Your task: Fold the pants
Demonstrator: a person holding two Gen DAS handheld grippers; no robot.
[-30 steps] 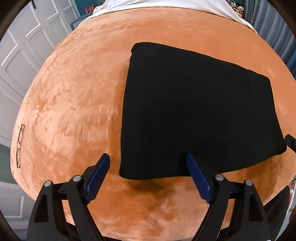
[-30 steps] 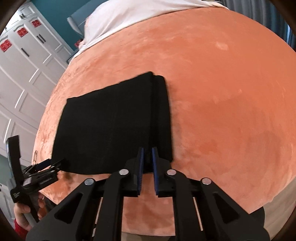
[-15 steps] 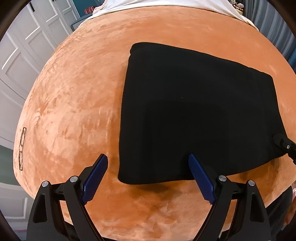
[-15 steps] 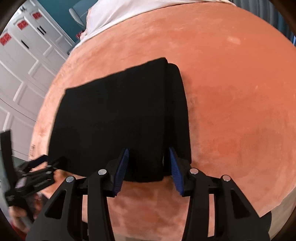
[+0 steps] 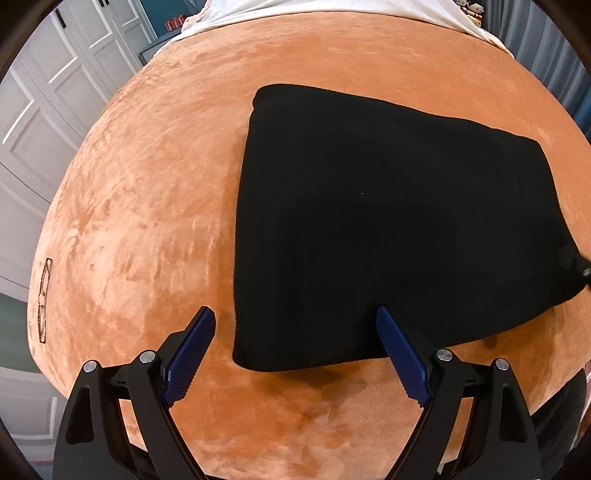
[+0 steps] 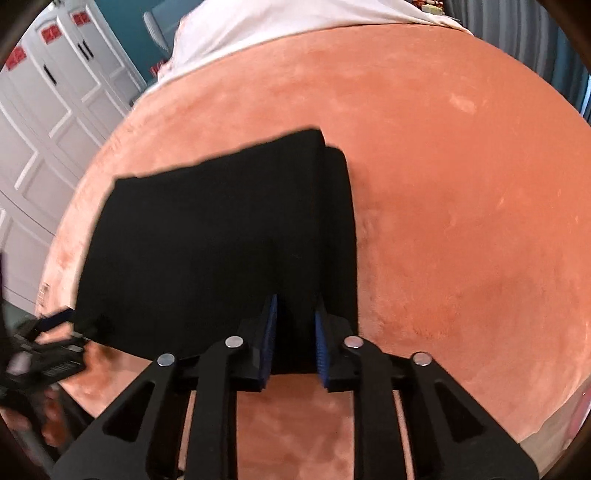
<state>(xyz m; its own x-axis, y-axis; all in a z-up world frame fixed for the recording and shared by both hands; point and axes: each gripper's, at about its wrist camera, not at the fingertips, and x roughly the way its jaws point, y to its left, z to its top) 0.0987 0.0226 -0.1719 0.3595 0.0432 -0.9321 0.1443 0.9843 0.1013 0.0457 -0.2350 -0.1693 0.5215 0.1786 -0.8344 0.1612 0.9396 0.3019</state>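
Observation:
The black pants (image 5: 388, 221) lie folded into a flat rectangle on an orange plush bed cover (image 5: 147, 192). My left gripper (image 5: 295, 313) stands open over the near left corner, one pad on the bare cover and the other above the cloth's near edge. In the right wrist view the pants (image 6: 207, 251) show a narrower layer along their right side. My right gripper (image 6: 295, 302) is closing on the near edge by that right side, and black cloth fills the gap between its blue pads (image 6: 271, 332). The left gripper (image 6: 55, 332) shows blurred at the pants' near left corner.
White bedding (image 5: 332, 14) lies at the far end of the cover. White panelled cupboard doors (image 5: 44, 110) stand to the left of the bed, and grey curtains (image 5: 546, 40) hang at the far right. Bare orange cover (image 6: 461, 221) spreads right of the pants.
My right gripper opened, moved forward over the pants' near right edge and narrowed onto the cloth. The left gripper kept still and open.

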